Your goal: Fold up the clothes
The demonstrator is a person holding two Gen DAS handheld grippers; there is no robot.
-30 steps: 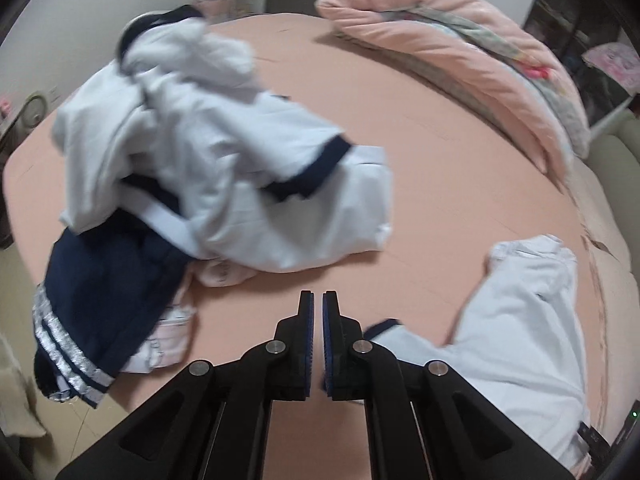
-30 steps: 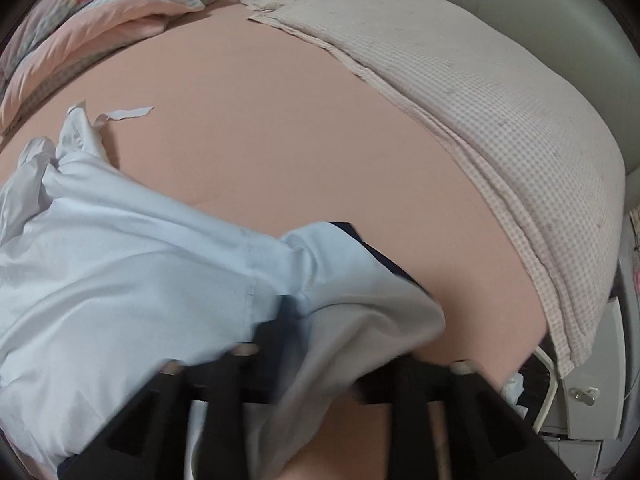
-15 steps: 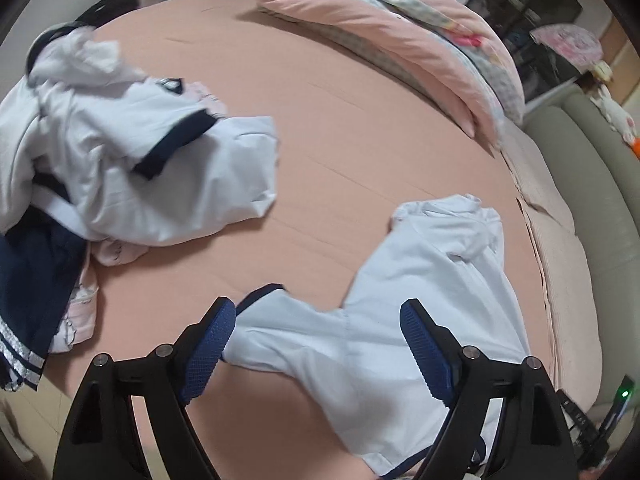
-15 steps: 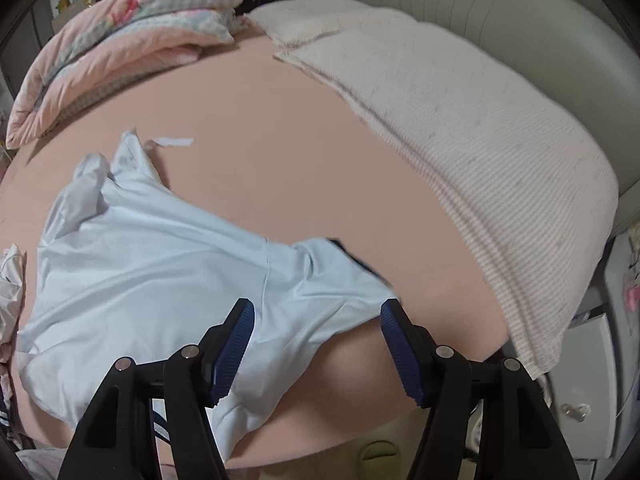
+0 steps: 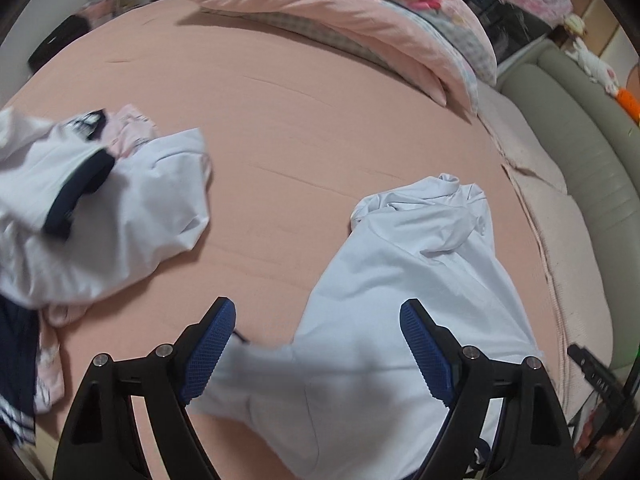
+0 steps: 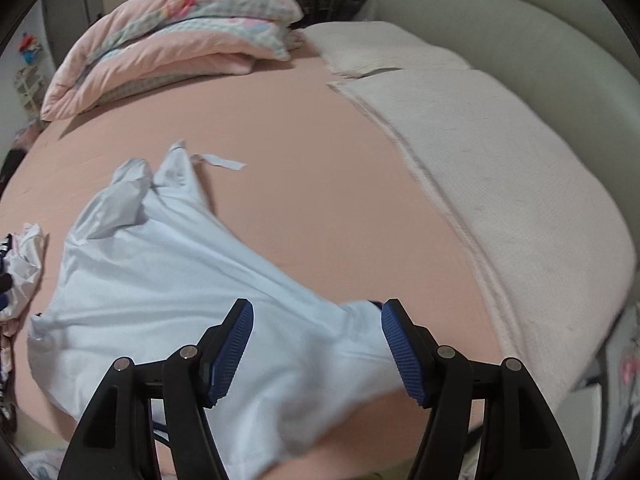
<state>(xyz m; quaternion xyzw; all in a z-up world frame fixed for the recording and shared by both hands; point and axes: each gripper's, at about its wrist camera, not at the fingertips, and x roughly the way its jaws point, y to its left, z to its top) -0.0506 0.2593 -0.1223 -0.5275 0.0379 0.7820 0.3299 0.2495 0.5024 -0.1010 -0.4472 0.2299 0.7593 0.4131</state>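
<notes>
Bed (image 5: 304, 120): pink sheet fills both views; a padded grey-green headboard (image 6: 500, 40) curves along its 2 o'clock edge in the right wrist view.
Quilt (image 5: 360, 12): folded pink quilt with a patterned lining, lying at 12 o'clock on the bed.
Pale cover (image 6: 500, 184): textured off-white strip running along the headboard side of the bed.
White shirt (image 5: 400, 300): spread flat but rumpled on the sheet, collar end toward 12 o'clock, lower part under both grippers.
Clothes pile (image 5: 92, 208): white tops with navy trim, pink fabric and a navy skirt, at 9 o'clock, apart from the shirt.
Left gripper (image 5: 316, 336): blue fingers spread wide over the shirt's sleeve area, holding nothing.
Right gripper (image 6: 316, 340): fingers spread wide over the shirt's other sleeve, gripping nothing.
</notes>
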